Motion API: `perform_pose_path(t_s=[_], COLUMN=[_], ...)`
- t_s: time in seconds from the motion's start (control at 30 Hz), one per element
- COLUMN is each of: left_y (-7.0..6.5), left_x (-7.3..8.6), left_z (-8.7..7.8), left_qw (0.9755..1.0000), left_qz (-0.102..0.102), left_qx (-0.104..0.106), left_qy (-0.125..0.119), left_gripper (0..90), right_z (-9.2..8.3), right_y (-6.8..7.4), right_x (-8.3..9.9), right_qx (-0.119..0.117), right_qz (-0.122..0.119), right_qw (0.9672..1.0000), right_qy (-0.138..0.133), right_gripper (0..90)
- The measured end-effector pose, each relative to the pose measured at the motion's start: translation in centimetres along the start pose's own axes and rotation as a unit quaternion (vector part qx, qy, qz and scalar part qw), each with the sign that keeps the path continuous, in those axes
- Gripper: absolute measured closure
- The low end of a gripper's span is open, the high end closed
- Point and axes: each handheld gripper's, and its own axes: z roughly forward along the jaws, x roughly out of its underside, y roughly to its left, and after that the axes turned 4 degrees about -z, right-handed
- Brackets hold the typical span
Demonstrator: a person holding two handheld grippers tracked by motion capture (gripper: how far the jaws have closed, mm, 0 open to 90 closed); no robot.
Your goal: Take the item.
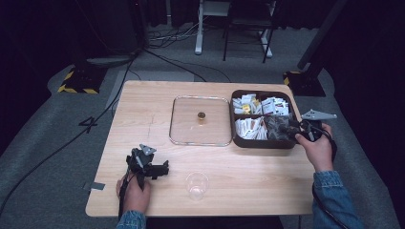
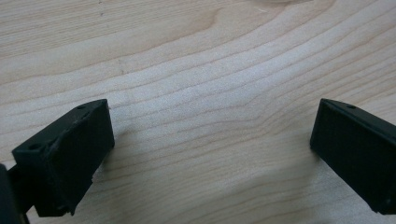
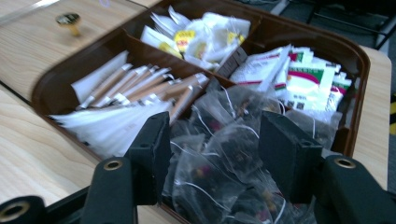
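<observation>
The light wooden tabletop (image 1: 143, 109) stood on grey carpet in a dark room, with black cables trailing across the floor and the white legs of a desk at the back. Near its middle lay a clear square lid with a small brass knob (image 1: 201, 120). Just beside it, at the right edge, sat a dark brown plastic tray with four compartments (image 1: 261, 142): white and yellow sachets (image 3: 201, 30) at the far left, white packets printed in green and red (image 3: 299, 74) at the far right, slim brown and white stick packets (image 3: 135, 86) at the near left, and clear mesh tea bags of dark leaves (image 3: 224, 140) at the near right. The right gripper (image 3: 212, 158) hung over those tea bags, its jaws half spread with bags between them (whether they pressed on any, I couldn't tell). The left gripper (image 2: 210, 154) rested at the near left, jaws wide apart over bare wood. A clear plastic cup (image 1: 197, 185) stood near the front edge.
</observation>
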Motion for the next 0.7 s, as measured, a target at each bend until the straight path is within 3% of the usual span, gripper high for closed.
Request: perform_pose_path(t_s=[0.2, 0.47, 0.7], left_y=[0.0, 0.0, -0.1], left_x=[0.0, 0.0, 0.0], left_z=[0.0, 0.0, 0.0], left_qw=[1.0, 1.0, 1.0], left_qz=[0.0, 0.0, -0.003], left_qx=[0.0, 0.0, -0.002], left_qy=[0.0, 0.0, -0.001], left_gripper=[0.0, 0.0, 0.0], right_z=[1.3, 2.3, 3.1], right_y=[-0.2, -0.8, -1.0], right_x=[0.8, 1.4, 1.7], right_qx=[0.017, 0.038, 0.044], right_qz=[-0.006, -0.025, -0.035], right_qw=[0.9997, 0.9985, 0.9977], right_qy=[0.016, 0.031, 0.038], right_gripper=[44.3, 57.2, 60.5])
